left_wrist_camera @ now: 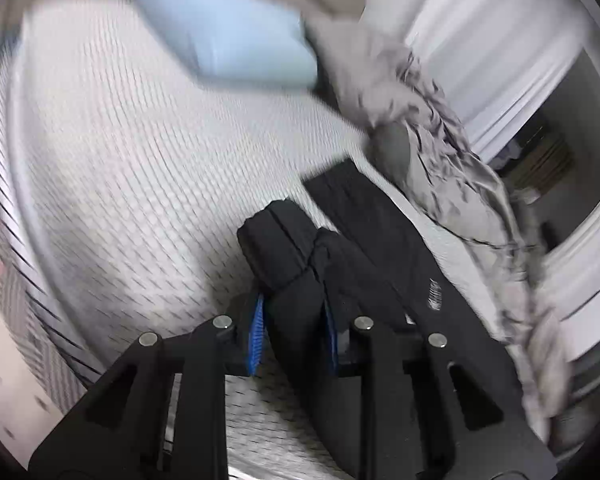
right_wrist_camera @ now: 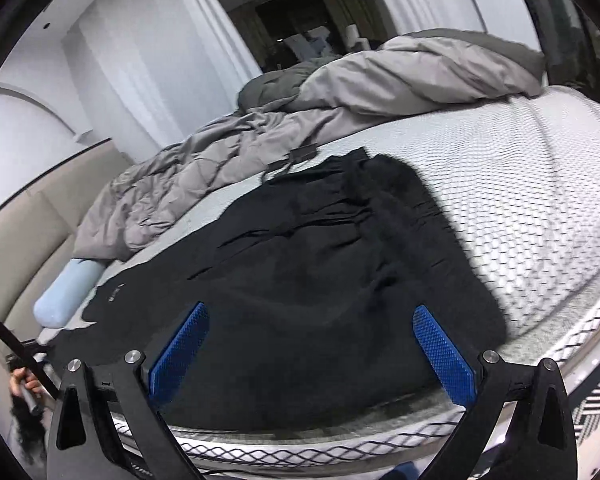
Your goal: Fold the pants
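Black pants (right_wrist_camera: 320, 240) lie spread across the white mattress (right_wrist_camera: 520, 180), waist end nearest the right wrist camera. My right gripper (right_wrist_camera: 310, 310) hovers just over that end, open wide, with its blue pads (right_wrist_camera: 444, 352) clear of the cloth. In the left wrist view the pants (left_wrist_camera: 380, 240) run away to the upper right, and the leg ends are bunched between the jaws. My left gripper (left_wrist_camera: 294, 304) is shut on this folded leg fabric, one blue pad (left_wrist_camera: 256, 332) showing against it. The left view is motion-blurred.
A crumpled grey duvet (right_wrist_camera: 220, 160) lies along the far side of the pants, also the grey duvet (left_wrist_camera: 440, 140). A light-blue pillow (right_wrist_camera: 64, 296) rests by the beige headboard (right_wrist_camera: 20, 240). Bare mattress (left_wrist_camera: 140, 160) stretches left of the left gripper. A hand (right_wrist_camera: 20, 380) shows at lower left.
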Available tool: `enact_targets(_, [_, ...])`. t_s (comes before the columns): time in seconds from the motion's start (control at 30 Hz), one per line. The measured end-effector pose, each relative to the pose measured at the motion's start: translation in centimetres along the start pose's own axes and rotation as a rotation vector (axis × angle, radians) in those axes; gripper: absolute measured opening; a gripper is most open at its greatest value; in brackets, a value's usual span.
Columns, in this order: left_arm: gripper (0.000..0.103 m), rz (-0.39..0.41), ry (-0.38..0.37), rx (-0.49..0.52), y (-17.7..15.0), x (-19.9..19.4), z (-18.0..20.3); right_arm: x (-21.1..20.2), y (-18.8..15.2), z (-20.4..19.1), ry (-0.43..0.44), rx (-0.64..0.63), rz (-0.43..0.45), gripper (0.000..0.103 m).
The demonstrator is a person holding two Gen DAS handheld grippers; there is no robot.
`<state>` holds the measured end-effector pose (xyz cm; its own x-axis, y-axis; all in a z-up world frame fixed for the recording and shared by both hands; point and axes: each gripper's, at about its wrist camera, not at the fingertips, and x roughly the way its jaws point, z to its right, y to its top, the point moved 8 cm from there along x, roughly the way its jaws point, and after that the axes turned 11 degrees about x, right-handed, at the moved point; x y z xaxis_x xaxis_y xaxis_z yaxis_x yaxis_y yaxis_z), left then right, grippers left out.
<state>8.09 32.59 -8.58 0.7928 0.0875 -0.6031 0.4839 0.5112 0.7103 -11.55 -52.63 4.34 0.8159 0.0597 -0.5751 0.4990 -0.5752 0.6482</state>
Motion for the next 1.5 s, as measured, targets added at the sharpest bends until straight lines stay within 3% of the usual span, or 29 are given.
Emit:
enact_targets(0.03, [0.021, 0.014, 0.029, 0.025, 0.3, -0.2, -0.1, -0.3, 0.0, 0.5, -0.023, 0.004, 0.011, 0.103])
enact_targets(0.13, [0.021, -0.022, 0.02, -0.003, 0.2, 0.4, -0.6, -0.6, -0.6, 3.1, -0.054, 0.096, -0.002, 0.103])
enact_targets(0.23, [0.021, -0.014, 0.03, 0.011, 0.4, 0.2, -0.1, -0.3, -1.8, 5.8, -0.031, 0.231, -0.045, 0.103])
enact_targets(0.33, [0.021, -0.021, 0.032, 0.004, -0.1, -0.6, -0.1, 0.1, -2.2, 6.4, 0.061, 0.313, -0.054, 0.101])
enact_targets(0.4, [0.021, -0.028, 0.028, -0.006, -0.2, -0.5, -0.2, 0.9, -2.0, 7.1, 0.088, 0.354, -0.049, 0.088])
enact_targets(0.47, [0.021, -0.027, 0.02, -0.019, -0.3, -1.1, -0.7, 1.2, -1.7, 7.5, 0.078, 0.406, -0.048, 0.082])
enact_targets(0.6, [0.021, -0.02, 0.016, -0.014, -0.4, -1.9, -0.7, -0.6, -0.9, 5.8, 0.102, 0.353, 0.012, 0.082])
enact_targets(0.77, [0.021, -0.021, 0.016, -0.012, -0.6, -2.5, -0.6, -1.3, -0.2, 5.2, 0.232, 0.356, 0.042, 0.082])
enact_targets(0.93, [0.021, -0.046, 0.009, -0.05, -1.2, -1.9, -1.4, 1.2, -0.9, 6.8, 0.364, 0.486, -0.034, 0.082])
enact_targets(0.97, [0.021, -0.053, 0.004, -0.061, -1.4, -1.7, -1.7, 1.3, -0.7, 6.9, 0.381, 0.5, -0.018, 0.079])
enact_targets(1.0, [0.021, -0.057, 0.003, -0.068, -1.6, -1.6, -2.0, 1.3, -0.6, 7.2, 0.391, 0.514, -0.014, 0.069])
enact_targets(1.03, [0.021, -0.062, 0.003, -0.075, -1.8, -1.4, -2.2, 1.2, -0.4, 7.5, 0.386, 0.523, -0.005, 0.061])
enact_targets(1.07, [0.021, -0.071, 0.002, -0.085, -2.0, -1.2, -2.3, 1.0, -0.1, 7.8, 0.358, 0.518, 0.007, 0.044])
enact_targets(1.3, [0.021, -0.04, -0.041, -0.063, -1.4, -2.8, -0.6, -1.9, 3.9, 7.2, 0.166, 0.41, 0.08, 0.017])
enact_targets(1.4, [0.021, -0.063, -0.05, -0.009, -2.3, -2.1, -0.3, -3.2, 4.2, 9.6, 0.086, 0.455, 0.116, 0.016])
enact_targets(1.5, [0.021, -0.142, -0.042, -0.024, -4.5, -0.2, -1.5, -1.2, 2.5, 12.0, -0.005, 0.496, 0.038, 0.016])
